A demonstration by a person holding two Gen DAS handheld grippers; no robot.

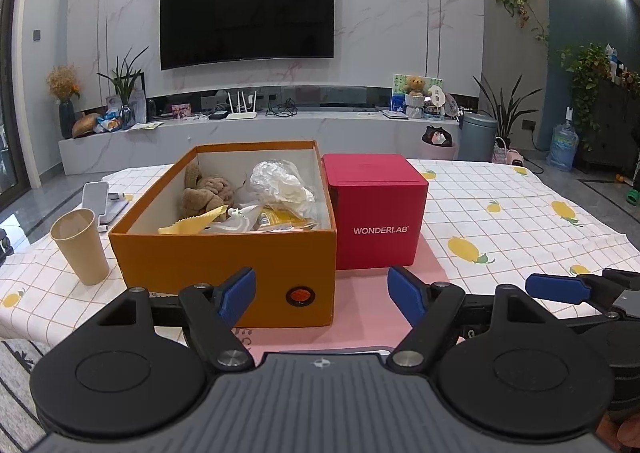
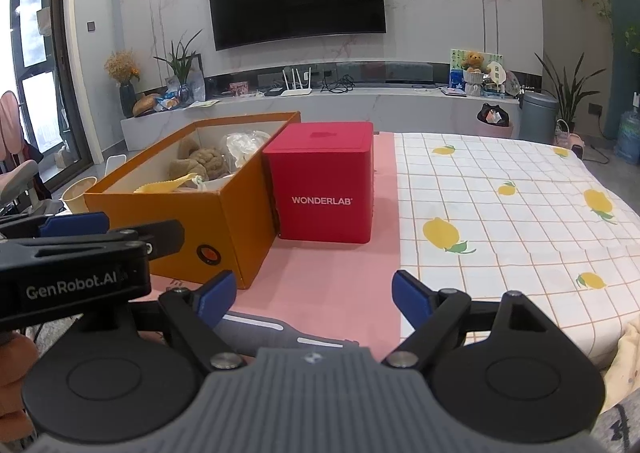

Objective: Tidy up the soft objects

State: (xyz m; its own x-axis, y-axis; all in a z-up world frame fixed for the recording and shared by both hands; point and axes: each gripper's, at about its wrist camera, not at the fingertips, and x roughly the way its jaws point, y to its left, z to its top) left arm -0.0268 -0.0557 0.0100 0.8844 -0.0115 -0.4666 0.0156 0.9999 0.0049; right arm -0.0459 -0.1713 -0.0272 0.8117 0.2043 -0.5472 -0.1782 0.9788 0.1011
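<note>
Orange box [image 1: 224, 253] holds a plush toy [image 1: 206, 191], perhaps a bear; red box [image 1: 376, 213] touches it. Left gripper [image 1: 322, 297] and right gripper [image 2: 314, 299], jaws wide, empty.

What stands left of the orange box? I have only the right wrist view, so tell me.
Observer: A tan cup, upright, just left of the orange box.
Operator: Report the left gripper's jaws.
Observer: The left gripper is open, with nothing between its pads.
Operator: List what lies in the box's near right corner.
Observer: Yellow packets, with a crumpled clear bag behind them.
</note>
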